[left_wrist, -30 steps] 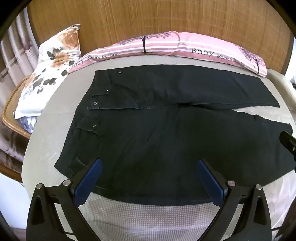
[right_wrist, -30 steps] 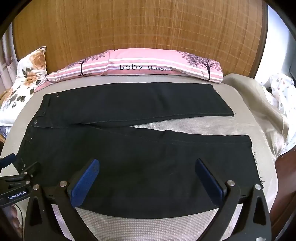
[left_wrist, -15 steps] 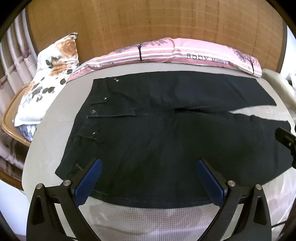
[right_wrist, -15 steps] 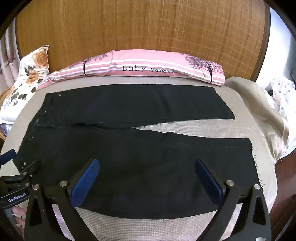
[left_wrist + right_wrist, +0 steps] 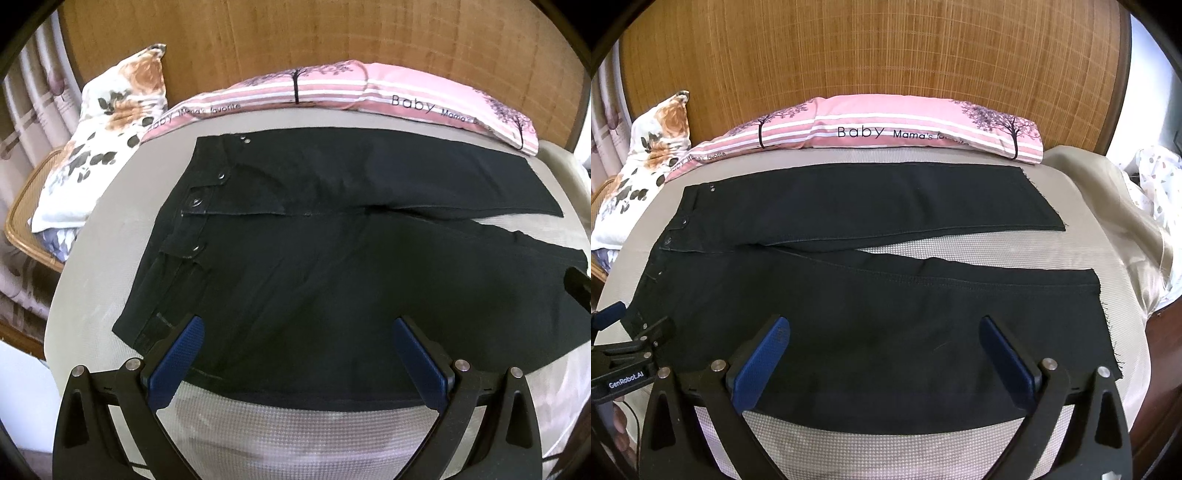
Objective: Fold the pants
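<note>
Black pants [image 5: 314, 266] lie flat on the bed, waistband at the left, both legs running right and spread in a narrow V; they also show in the right wrist view [image 5: 871, 302]. My left gripper [image 5: 297, 328] is open, its blue pads over the near leg's upper part by the waistband. My right gripper [image 5: 884, 326] is open over the near leg's lower part. Neither holds cloth. The left gripper shows at the left edge of the right wrist view [image 5: 624, 354], and the right gripper's tip shows at the right edge of the left wrist view [image 5: 578, 284].
The bed [image 5: 886, 454] has a beige textured cover. A pink striped pillow [image 5: 886, 129] lies along the bamboo headboard [image 5: 871, 55]. A floral pillow [image 5: 99, 155] leans at the back left over a rattan chair [image 5: 22, 221]. A beige blanket [image 5: 1108, 206] hangs off the right side.
Both grippers have shifted slightly over the near leg's front edge, still open. The pants have not moved.
</note>
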